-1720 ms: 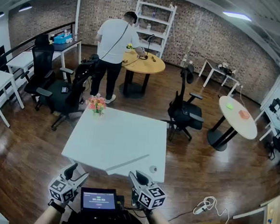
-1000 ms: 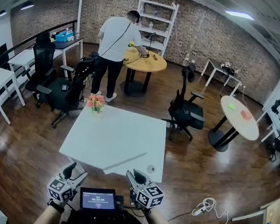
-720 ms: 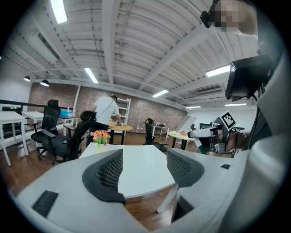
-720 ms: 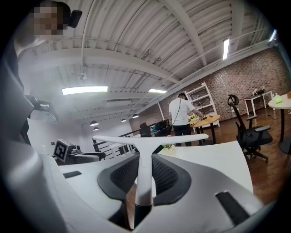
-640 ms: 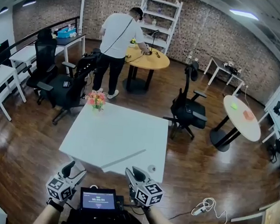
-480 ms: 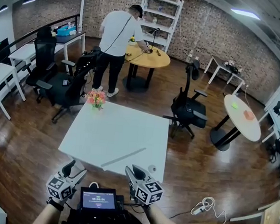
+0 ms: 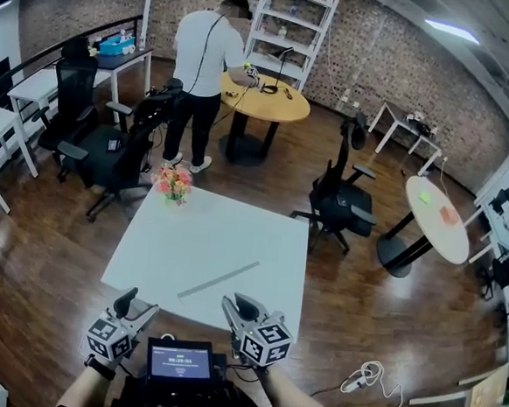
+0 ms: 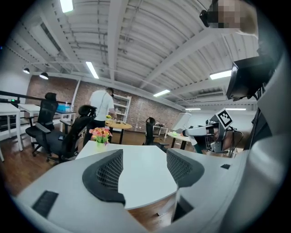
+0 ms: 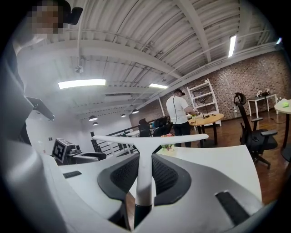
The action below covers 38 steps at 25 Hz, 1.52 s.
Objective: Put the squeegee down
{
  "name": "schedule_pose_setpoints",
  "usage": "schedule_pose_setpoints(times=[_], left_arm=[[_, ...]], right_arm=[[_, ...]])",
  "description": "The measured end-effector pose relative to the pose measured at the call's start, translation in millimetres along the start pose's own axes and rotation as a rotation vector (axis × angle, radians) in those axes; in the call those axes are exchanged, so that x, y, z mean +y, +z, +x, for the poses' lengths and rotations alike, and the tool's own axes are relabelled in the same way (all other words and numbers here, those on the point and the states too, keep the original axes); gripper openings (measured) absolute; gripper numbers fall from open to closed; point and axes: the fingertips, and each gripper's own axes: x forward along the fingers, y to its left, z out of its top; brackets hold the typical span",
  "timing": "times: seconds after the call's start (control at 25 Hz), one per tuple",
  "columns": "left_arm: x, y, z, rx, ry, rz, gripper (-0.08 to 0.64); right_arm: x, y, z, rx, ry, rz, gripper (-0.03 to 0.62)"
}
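The white squeegee [image 9: 150,139] has a long T-shaped blade; its handle runs down between the jaws of my right gripper [image 9: 143,179], which is shut on it. In the head view the blade [image 7: 218,280] shows as a thin grey strip over the near part of the white square table [image 7: 261,234], with the right gripper [image 7: 244,312] just behind it. My left gripper [image 7: 129,306] is at the table's near left corner. Its jaws stand open with nothing between them [image 8: 143,169].
A small vase of flowers [image 7: 174,184] stands at the table's far left corner. Black office chairs [image 7: 342,201] sit right and left of the table. A person [image 7: 205,54] stands at a round wooden table [image 7: 267,103] far behind. A cable lies on the floor [image 7: 359,373].
The table has come closer in the head view, and both grippers have edged forward. The squeegee blade now lies further over the table's near part. The right gripper's hold is unchanged.
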Motion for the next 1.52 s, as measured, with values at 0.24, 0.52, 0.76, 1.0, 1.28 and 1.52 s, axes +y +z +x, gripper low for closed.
schedule_pose_setpoints(times=[0.24, 0.52, 0.76, 1.0, 1.28, 1.52], left_arm=[[47.9, 10.6, 21.6, 0.003, 0.002, -0.006, 0.307], [99.3, 25.3, 44.8, 0.013, 0.002, -0.008, 0.305], [144.3, 29.5, 59.6, 0.026, 0.000, -0.022, 0.305], [182.9, 17.2, 75.0, 0.053, 0.003, -0.054, 0.305], [208.2, 8.2, 90.0, 0.076, -0.008, -0.069, 0.307], [230.2, 4.8, 97.9, 0.082, 0.000, -0.078, 0.305]], right_arm=[[-1.4, 14.1, 64.4, 0.025, 0.028, -0.018, 0.098], [-8.0, 21.6, 160.2, 0.095, 0.064, -0.040, 0.099], [-17.4, 6.6, 245.5, 0.186, 0.070, -0.042, 0.100], [-39.5, -38.6, 316.8, 0.313, 0.051, -0.058, 0.100], [-74.4, -91.0, 375.7, 0.437, 0.001, -0.054, 0.100], [-106.1, -133.0, 407.5, 0.519, -0.070, -0.023, 0.100]])
